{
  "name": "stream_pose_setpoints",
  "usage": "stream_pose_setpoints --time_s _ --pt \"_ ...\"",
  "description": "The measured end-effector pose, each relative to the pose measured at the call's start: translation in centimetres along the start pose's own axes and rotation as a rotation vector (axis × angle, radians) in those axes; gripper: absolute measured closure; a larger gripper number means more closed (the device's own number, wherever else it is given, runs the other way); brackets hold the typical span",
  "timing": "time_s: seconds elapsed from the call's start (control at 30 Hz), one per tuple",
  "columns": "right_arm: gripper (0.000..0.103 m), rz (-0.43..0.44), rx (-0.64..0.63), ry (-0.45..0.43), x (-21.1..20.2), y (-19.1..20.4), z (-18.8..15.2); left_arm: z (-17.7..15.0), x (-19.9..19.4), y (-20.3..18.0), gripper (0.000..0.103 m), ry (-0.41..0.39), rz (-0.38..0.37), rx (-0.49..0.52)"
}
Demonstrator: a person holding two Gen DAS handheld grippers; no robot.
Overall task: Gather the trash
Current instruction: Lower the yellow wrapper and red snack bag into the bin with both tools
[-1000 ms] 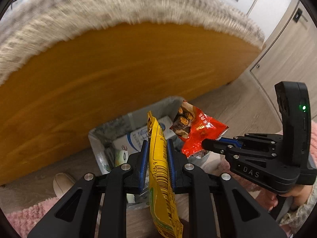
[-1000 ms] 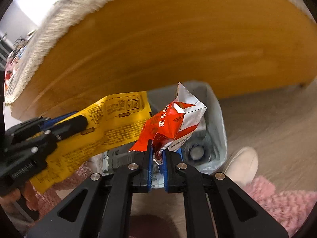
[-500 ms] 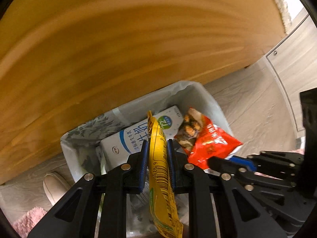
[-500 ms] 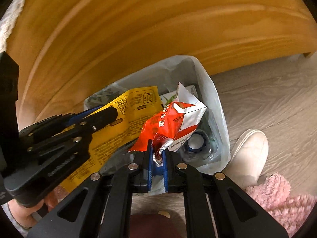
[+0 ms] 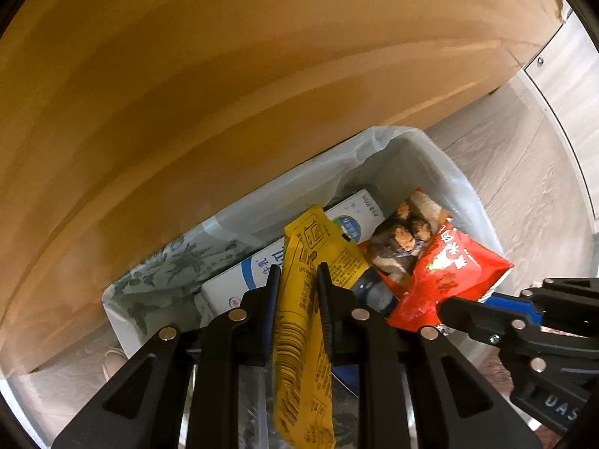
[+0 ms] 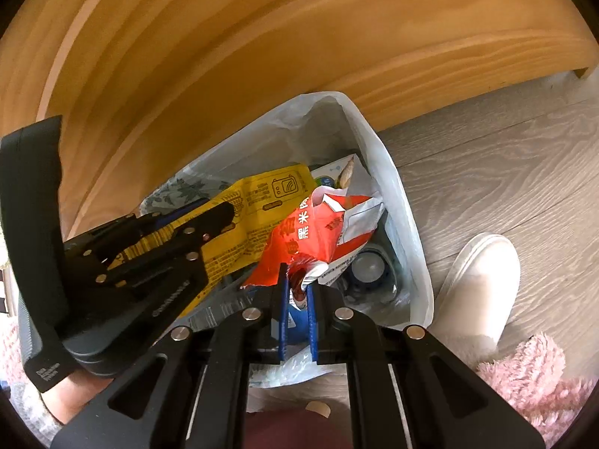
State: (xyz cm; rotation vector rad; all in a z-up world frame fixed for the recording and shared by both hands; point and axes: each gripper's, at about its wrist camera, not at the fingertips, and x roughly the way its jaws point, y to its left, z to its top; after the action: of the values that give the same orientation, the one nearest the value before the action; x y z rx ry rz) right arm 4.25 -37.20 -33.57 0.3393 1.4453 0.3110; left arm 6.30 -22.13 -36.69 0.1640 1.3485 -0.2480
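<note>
Over the lined trash bin (image 5: 423,149), we hold a wrapper in each hand-held gripper. Our left hand-held gripper (image 5: 297,292) pinches a long yellow wrapper (image 5: 303,355) between nearly closed fingers; the wrapper's printed top end pokes forward past the fingertips and its barcoded tail trails back between the black arms. Our right hand-held gripper (image 6: 297,284) is clamped almost fully shut on the crumpled lower edge of a red snack bag (image 6: 318,232), which stands up just ahead of its blue pads (image 6: 285,310).

The two wrappers sit side by side above the bin's opening — the red bag to the right of the yellow one, their edges overlapping. Below and ahead of both grippers, inside the white liner, lie a white milk carton (image 5: 239,280) with blue print and a bottle with a blue-rimmed cap (image 6: 368,265). A wooden panel (image 5: 224,75) rises just beyond the bin. On the grey wood floor to the right of the right hand-held gripper we see a white slipper (image 6: 479,284) beside a pink fluffy rug (image 6: 531,378).
</note>
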Motion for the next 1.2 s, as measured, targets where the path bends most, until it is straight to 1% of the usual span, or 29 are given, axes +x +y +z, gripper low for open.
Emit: stream_pose_setpoints --time_s 0.07,0.2,0.37,0.53,0.57,0.7,0.73,0.8,0.87,1.0,1.13,1.2 --pt "0.094 0.005 0.001 0.002 0.0 -0.1 0.0 0.1 0.7 0.0 0.084 0.012 0.020 0.009" --pt "0.094 0.006 0.012 0.004 0.2 -0.2 0.2 -0.1 1.8 0.1 0.084 0.030 0.035 0.012" --pt "0.094 0.002 0.033 -0.001 0.4 -0.2 0.7 -0.2 2.1 0.0 0.084 0.028 0.051 0.019" --pt "0.094 -0.050 0.024 -0.031 0.7 0.6 1.0 -0.3 2.6 -1.3 0.083 0.021 0.070 0.031" --pt "0.094 -0.069 0.018 -0.040 0.8 0.9 1.1 -0.4 2.6 -1.4 0.083 0.019 0.072 0.034" --pt "0.094 -0.078 0.037 -0.048 1.8 1.2 1.4 -0.5 2.5 -1.8 0.083 0.021 0.072 0.042" --pt "0.094 -0.078 0.043 -0.047 1.9 1.1 1.5 -0.6 2.7 -1.8 0.083 0.029 0.069 0.045" --pt "0.094 -0.076 0.049 -0.044 2.0 1.0 1.6 -0.6 3.3 -2.0 0.080 0.052 0.072 0.051" --pt "0.094 -0.080 0.051 -0.046 2.0 0.9 1.7 -0.8 3.7 -1.9 0.077 0.062 0.076 0.038" --pt "0.094 -0.080 0.059 -0.043 2.3 0.6 1.7 -0.9 4.2 -2.2 0.077 0.087 0.067 0.023" --pt "0.094 -0.078 0.060 -0.043 2.4 0.4 1.8 -0.9 3.9 -2.7 0.076 0.064 0.055 0.030" --pt "0.094 -0.075 0.058 -0.042 2.4 0.2 1.8 -1.0 3.9 -2.8 0.076 0.054 0.064 0.032"
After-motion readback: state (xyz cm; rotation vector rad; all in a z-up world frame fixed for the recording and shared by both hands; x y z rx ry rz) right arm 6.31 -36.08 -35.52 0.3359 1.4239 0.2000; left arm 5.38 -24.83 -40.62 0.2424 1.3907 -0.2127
